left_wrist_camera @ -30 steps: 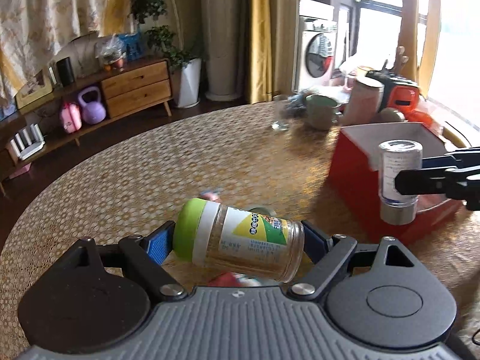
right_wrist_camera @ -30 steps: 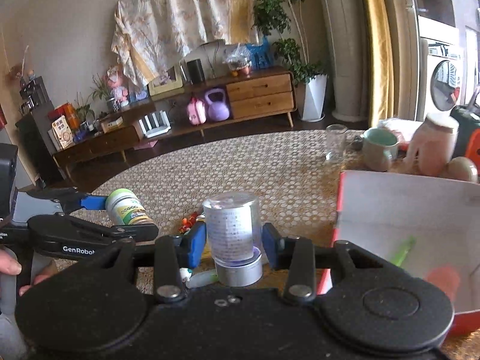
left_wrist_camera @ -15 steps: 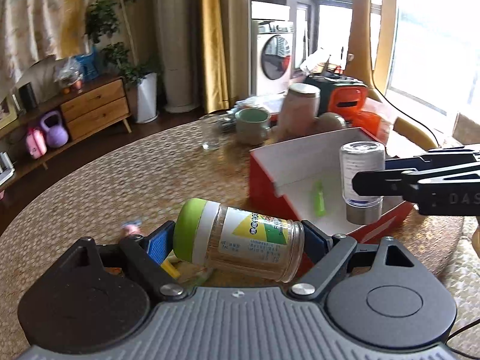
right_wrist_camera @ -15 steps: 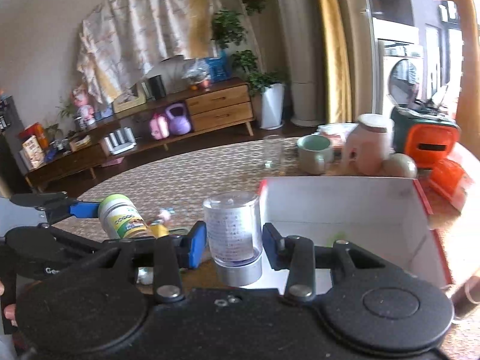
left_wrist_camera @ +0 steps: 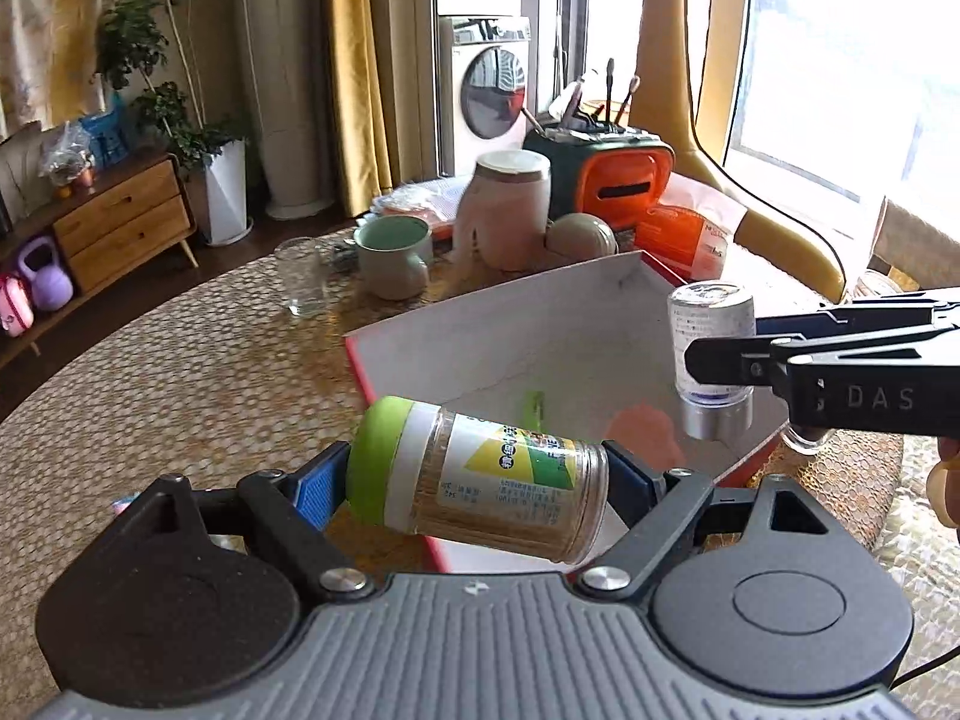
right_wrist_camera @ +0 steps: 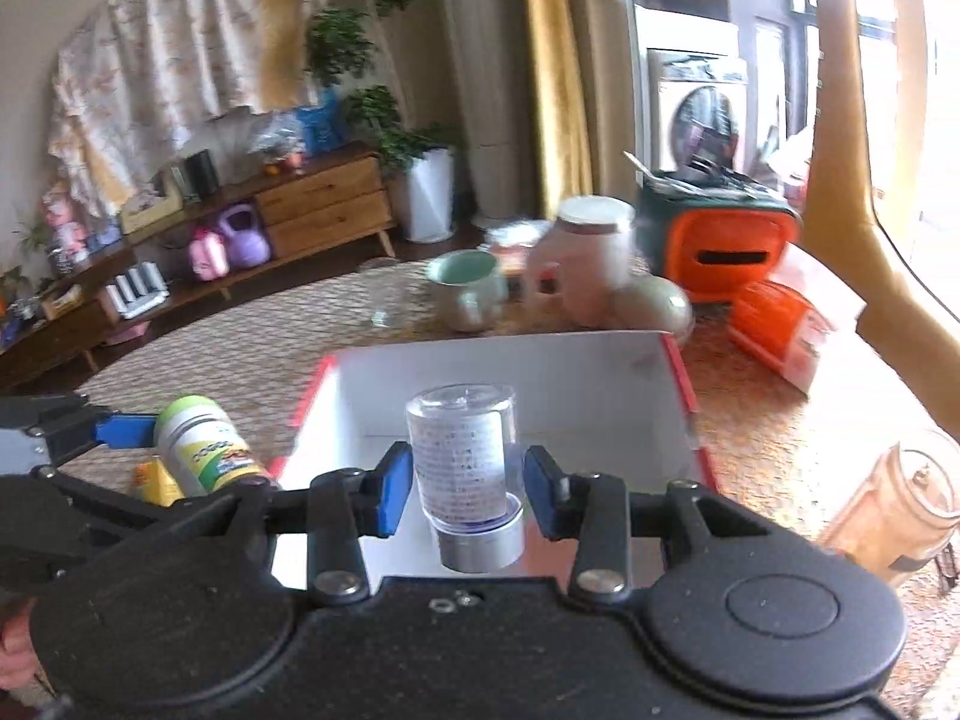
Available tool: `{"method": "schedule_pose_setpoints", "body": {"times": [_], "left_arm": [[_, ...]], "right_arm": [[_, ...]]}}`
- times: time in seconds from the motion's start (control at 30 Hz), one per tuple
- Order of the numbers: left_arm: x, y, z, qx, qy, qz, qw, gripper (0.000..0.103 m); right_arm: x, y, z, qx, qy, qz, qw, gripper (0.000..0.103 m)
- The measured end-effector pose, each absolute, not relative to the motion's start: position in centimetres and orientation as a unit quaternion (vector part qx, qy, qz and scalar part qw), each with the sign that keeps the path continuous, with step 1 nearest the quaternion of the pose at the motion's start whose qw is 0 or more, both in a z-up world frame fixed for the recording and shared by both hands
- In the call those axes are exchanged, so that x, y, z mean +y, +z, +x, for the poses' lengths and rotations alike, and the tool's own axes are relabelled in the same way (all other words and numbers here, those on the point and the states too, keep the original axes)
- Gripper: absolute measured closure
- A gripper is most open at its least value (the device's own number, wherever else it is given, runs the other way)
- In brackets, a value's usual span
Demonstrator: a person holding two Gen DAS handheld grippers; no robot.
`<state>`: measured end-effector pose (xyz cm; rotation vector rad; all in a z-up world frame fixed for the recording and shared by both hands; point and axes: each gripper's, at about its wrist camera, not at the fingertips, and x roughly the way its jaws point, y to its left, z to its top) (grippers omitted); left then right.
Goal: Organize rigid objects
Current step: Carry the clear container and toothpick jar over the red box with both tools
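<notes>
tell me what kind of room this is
Most likely a lived-in home living or dining area. A round table with a woven-pattern cover sits near a wooden sideboard, a front-loading washing machine and potted plants, with yellow curtains by the windows.

A: Box [left_wrist_camera: 390, 354]? Red outside, white inside. The jar [left_wrist_camera: 480, 480] has a lime-green cap and a yellow-and-green label

B: And the table [left_wrist_camera: 180, 360]?

A: Tan honeycomb weave. The clear bottle [right_wrist_camera: 462, 468] has a silver cap; gripper pads [right_wrist_camera: 393, 492] are blue
</notes>
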<state>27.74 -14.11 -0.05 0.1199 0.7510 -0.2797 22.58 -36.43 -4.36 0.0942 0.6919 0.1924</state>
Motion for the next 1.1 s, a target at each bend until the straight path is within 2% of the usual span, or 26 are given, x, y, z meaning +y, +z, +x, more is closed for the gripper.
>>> {"method": "schedule_pose_setpoints", "body": {"times": [0.7,1.1], "left_arm": [[-20.8,-7.2,36.2,0.459,-0.141,0.067,0.874,0.015],[-22.3,-9.1,38.4,0.509,-0.145,0.063,0.846,0.015]], "right_arm": [[-39.9,-11.6,32.8,0.438,0.017,0.037,0.898,0.063],[-38.1,-13.2,34.2,0.456,0.029,-0.006,0.889,0.064]]}}
